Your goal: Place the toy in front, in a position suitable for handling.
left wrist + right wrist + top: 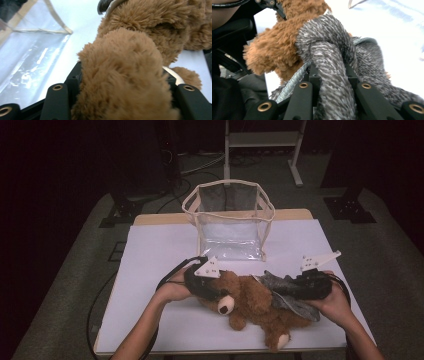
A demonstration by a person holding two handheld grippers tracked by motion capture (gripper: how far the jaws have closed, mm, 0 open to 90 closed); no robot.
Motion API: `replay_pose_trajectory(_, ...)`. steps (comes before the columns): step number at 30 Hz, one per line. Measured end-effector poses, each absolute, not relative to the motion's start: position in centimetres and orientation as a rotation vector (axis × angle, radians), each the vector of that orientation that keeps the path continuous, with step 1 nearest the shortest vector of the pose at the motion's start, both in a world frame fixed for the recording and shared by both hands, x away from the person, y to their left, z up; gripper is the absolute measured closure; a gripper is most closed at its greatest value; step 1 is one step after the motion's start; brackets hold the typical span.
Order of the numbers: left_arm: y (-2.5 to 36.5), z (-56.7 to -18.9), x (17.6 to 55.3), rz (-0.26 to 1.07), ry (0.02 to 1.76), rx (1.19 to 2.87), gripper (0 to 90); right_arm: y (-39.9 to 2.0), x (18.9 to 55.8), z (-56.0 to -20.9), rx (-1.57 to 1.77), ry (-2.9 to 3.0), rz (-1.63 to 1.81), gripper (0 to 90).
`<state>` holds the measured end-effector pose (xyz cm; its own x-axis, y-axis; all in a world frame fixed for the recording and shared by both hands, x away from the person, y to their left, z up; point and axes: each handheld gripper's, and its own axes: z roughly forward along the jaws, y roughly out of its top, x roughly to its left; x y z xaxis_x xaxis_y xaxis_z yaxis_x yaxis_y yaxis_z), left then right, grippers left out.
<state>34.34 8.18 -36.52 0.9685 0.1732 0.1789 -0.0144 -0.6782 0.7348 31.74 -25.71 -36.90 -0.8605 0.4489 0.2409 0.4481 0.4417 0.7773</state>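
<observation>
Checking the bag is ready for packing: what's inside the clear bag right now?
The clear bag stands open behind the teddy bear; through its walls it looks empty. Its floor is hard to read through the glare.

Layout: table, bag, teddy bear, grippers

The teddy bear [252, 307] lies on the table [160, 250], in front of the upright bag [230, 220]. The left gripper [207, 287] is at its head end, the right gripper [295, 287] at the garment [290, 297] on its right.

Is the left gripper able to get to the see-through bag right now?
Probably not yet. The left gripper is shut on the teddy bear, so its jaws are full. The clear bag stands open just behind, with bare white table between them.
</observation>
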Motion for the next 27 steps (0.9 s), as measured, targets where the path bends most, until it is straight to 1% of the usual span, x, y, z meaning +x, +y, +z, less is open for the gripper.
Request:
replay_pose_trajectory(4, 9.1, -36.1, 35.0, 0.335, 0.103, 2.307, 41.4, -24.9, 33.5, -36.4, 0.828, 2.691, 1.453, 74.9)
replay_pose_trajectory(8, 10.5, -35.8, 35.7, 0.37, 0.136, 2.29, 41.2, -23.7, 35.4, -35.9, 0.818, 2.697, 1.494, 75.0)
replay_pose_trajectory(12, 11.4, -35.8, 35.9, 0.361, 0.14, 2.276, 39.7, -22.3, 37.5, -35.4, 0.836, 2.673, 1.527, 74.9)
replay_pose_trajectory(14, 11.6, -36.2, 35.7, 0.33, 0.16, 2.26, 37.4, -21.3, 38.0, -35.7, 0.829, 2.697, 1.506, 74.8)
replay_pose_trajectory(16, 11.9, -36.6, 35.4, 0.29, 0.168, 2.28, 29.1, -20.2, 37.8, -36.4, 0.793, 2.757, 1.437, 74.9)
replay_pose_trajectory(18, 12.2, -36.8, 35.1, 0.248, 0.177, 2.297, 20.4, -19.6, 37.1, -37.1, 0.768, 2.79, 1.441, 75.0)
replay_pose_trajectory(20, 12.6, -36.6, 34.7, 0.235, 0.179, 2.28, 16.2, -19.4, 36.1, -37.3, 0.743, 2.789, 1.447, 75.2)
replay_pose_trajectory(21, 12.8, -36.5, 34.6, 0.216, 0.183, 2.269, 14.8, -19.3, 35.5, -37.4, 0.73, 2.781, 1.449, 75.2)
replay_pose_trajectory(24, 13.1, -36.1, 34.2, 0.206, 0.185, 2.242, 15.0, -19.5, 33.8, -37.5, 0.688, 2.768, 1.442, 75.3)
replay_pose_trajectory(27, 13.3, -36.0, 34.0, 0.182, 0.183, 2.212, 19.1, -19.8, 32.6, -37.5, 0.67, 2.758, 1.43, 75.2)
